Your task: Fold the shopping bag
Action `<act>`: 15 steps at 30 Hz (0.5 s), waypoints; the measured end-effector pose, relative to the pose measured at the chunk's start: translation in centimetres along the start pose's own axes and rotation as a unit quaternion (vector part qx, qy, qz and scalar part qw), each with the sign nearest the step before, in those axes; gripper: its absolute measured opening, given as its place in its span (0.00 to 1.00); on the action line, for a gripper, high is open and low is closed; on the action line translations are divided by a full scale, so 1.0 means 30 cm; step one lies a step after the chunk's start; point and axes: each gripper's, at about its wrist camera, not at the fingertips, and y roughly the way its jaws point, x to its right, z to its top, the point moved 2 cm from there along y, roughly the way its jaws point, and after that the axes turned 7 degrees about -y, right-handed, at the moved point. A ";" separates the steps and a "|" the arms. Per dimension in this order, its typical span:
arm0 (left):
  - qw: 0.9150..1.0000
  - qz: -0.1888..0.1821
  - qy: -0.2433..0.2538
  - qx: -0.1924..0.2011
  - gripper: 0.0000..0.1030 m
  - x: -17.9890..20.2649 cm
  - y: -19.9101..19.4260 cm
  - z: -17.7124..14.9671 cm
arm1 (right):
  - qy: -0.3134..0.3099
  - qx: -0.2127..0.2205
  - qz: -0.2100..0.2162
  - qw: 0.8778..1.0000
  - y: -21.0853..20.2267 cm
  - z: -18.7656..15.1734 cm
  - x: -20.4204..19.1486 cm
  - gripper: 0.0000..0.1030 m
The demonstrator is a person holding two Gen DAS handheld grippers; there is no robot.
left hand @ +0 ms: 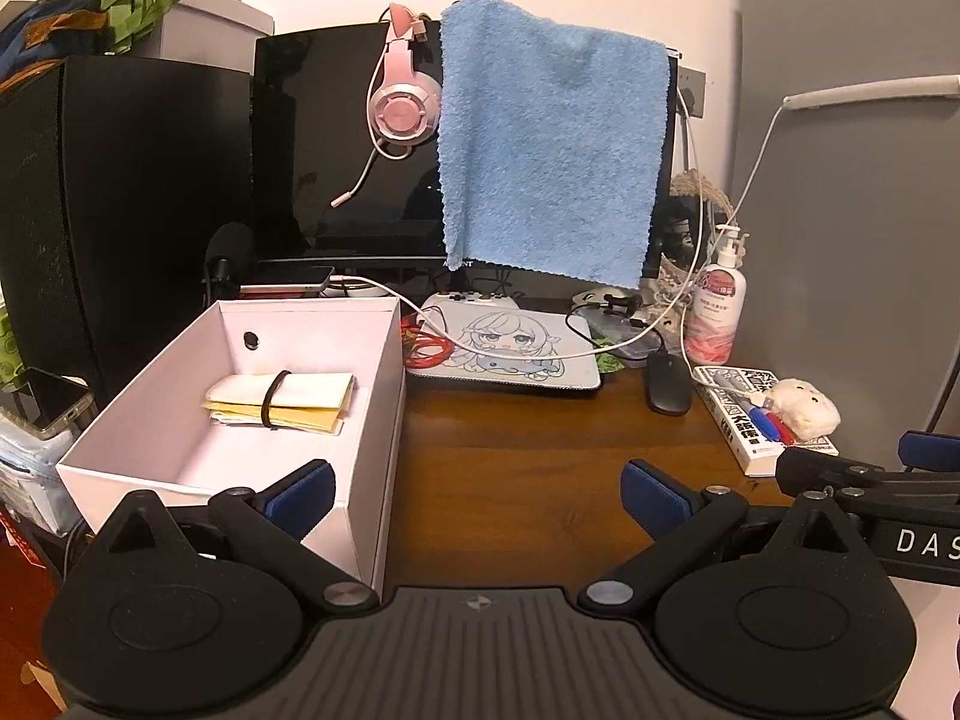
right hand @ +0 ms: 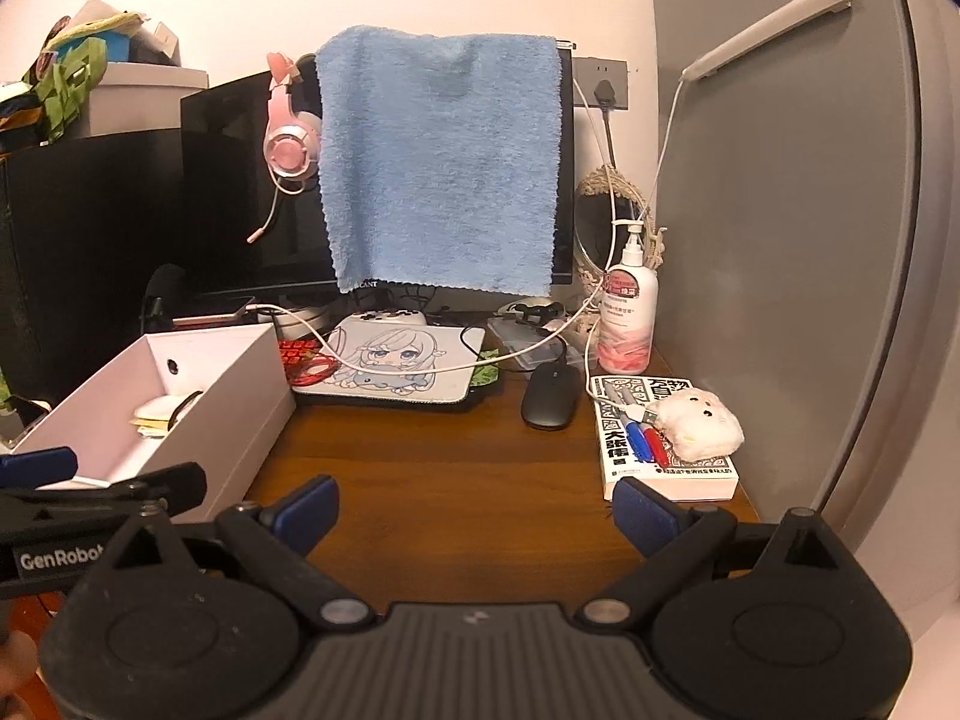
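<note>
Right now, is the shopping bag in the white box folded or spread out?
Folded: the white and yellow bag lies as a compact bundle, bound by a black band, inside the white cardboard box.

Ahead of my fingers (right hand: pixel 474 516) the wooden counter (right hand: pixel 444 468) lies bare; a white box (left hand: pixel 384 420) walls the left, a book (right hand: pixel 666 468) and mouse (right hand: pixel 552 399) crowd the right.
</note>
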 end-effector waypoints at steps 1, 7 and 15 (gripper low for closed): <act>1.000 0.000 0.000 0.000 0.99 0.001 -0.002 0.001 | 0.000 0.000 -0.001 1.000 -0.001 0.000 -0.001 0.95; 1.000 0.004 0.002 0.004 0.99 0.005 -0.011 0.002 | 0.000 0.002 -0.001 1.000 -0.004 0.002 -0.005 0.95; 1.000 0.007 0.003 0.003 0.99 0.002 -0.010 0.005 | -0.001 0.000 0.001 1.000 -0.006 0.003 -0.011 0.95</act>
